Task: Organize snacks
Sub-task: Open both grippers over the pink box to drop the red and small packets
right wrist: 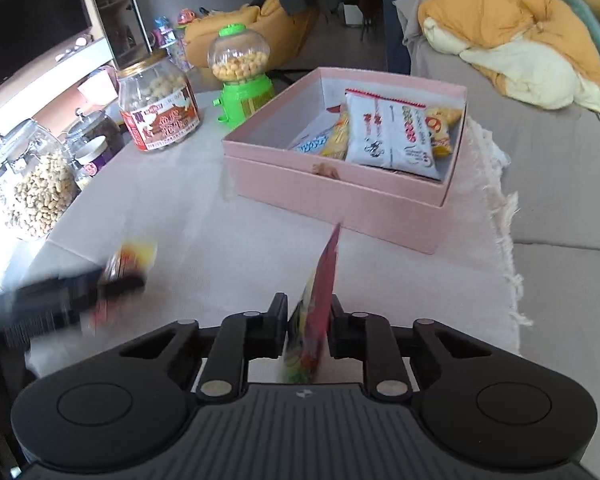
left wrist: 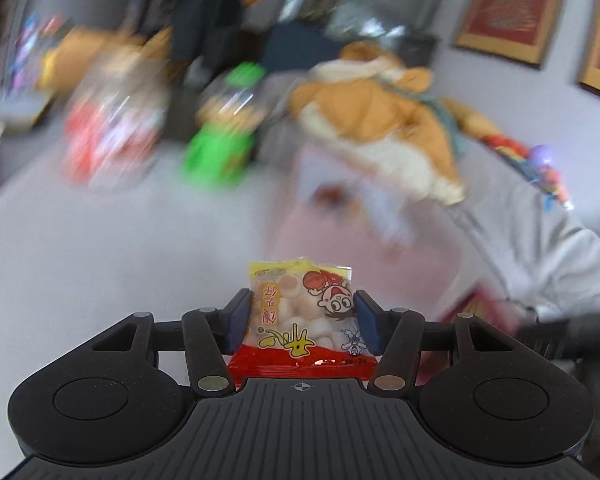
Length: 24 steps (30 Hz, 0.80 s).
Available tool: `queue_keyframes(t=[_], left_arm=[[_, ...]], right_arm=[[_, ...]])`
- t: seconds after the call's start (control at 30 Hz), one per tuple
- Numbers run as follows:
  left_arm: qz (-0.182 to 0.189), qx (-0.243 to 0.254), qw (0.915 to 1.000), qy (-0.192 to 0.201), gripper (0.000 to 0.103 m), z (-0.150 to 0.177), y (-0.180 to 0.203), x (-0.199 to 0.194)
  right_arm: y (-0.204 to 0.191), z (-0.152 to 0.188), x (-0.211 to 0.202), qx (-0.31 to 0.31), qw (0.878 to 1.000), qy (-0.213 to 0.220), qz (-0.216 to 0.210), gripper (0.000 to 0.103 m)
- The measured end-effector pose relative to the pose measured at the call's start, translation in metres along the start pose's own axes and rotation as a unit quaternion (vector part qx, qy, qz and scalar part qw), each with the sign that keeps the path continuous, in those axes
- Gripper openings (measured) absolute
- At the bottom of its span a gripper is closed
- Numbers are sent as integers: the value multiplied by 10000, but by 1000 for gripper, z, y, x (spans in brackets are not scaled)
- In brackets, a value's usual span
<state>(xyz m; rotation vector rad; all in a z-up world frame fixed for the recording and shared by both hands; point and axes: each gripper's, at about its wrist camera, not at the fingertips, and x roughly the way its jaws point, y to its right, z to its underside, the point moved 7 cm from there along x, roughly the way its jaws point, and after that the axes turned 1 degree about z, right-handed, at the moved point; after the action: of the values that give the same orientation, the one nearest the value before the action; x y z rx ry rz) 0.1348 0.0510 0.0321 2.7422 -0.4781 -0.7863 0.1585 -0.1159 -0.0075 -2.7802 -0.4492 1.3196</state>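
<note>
Left fingers (left wrist: 242, 322) pinching cartoon-boy snack packet (left wrist: 302, 320) with Chinese lettering, right fingers (right wrist: 278, 326) clamping red pouch (right wrist: 314, 320) edge-on

The left wrist view is smeared beyond the sharp yellow-and-red snack packet (left wrist: 303, 316): the pink box (left wrist: 340, 216), the green dispenser (left wrist: 224, 136) and a red-labelled jar (left wrist: 108, 132) are only colour patches. In the right wrist view the left hand-held gripper (right wrist: 112, 280) near the bench's left edge is a blur, its packet unreadable. The thin packet (right wrist: 316, 312) shows edge-on, face hidden. The peanut jar (right wrist: 28, 188) is cut by the left edge.
</note>
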Motion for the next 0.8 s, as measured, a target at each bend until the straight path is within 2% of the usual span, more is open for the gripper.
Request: queue_keyframes(t=[0.1, 0.13, 0.17, 0.2, 0.23, 0.3, 0.43, 0.5, 0.63, 0.7, 0.8], left_arm=[[419, 440, 9955, 731, 64, -67, 43, 24], [436, 616, 9931, 899, 64, -81, 53, 39], [385, 764, 9938, 710, 63, -88, 58, 58], [291, 767, 9963, 271, 63, -93, 61, 81], [245, 580, 9979, 134, 59, -97, 61, 94], [264, 387, 9984, 331, 59, -101, 60, 97], [86, 531, 9978, 385, 59, -92, 51, 91], [-42, 356, 9987, 365, 59, -80, 37, 76], [83, -86, 9999, 90, 59, -41, 10, 47], [84, -214, 9997, -24, 59, -24, -3, 39], [50, -256, 9996, -86, 59, -11, -18, 32]], right_arm=[[4, 1, -2, 32, 10000, 2, -94, 19], [5, 2, -1, 65, 9999, 13, -116, 19], [7, 2, -1, 120, 9998, 25, -133, 19], [10, 2, 0, 200, 9997, 29, -158, 19], [12, 2, 0, 293, 9994, 24, -197, 19], [16, 4, -3, 417, 9987, 44, -297, 18], [24, 13, -9, 470, 9978, -15, -473, 18], [28, 16, -9, 584, 9968, -62, -543, 18], [31, 13, -11, 893, 9935, -137, -698, 17], [27, 4, -14, 999, 9916, -176, -803, 16], [18, -28, -23, 1069, 9906, -17, -855, 16]])
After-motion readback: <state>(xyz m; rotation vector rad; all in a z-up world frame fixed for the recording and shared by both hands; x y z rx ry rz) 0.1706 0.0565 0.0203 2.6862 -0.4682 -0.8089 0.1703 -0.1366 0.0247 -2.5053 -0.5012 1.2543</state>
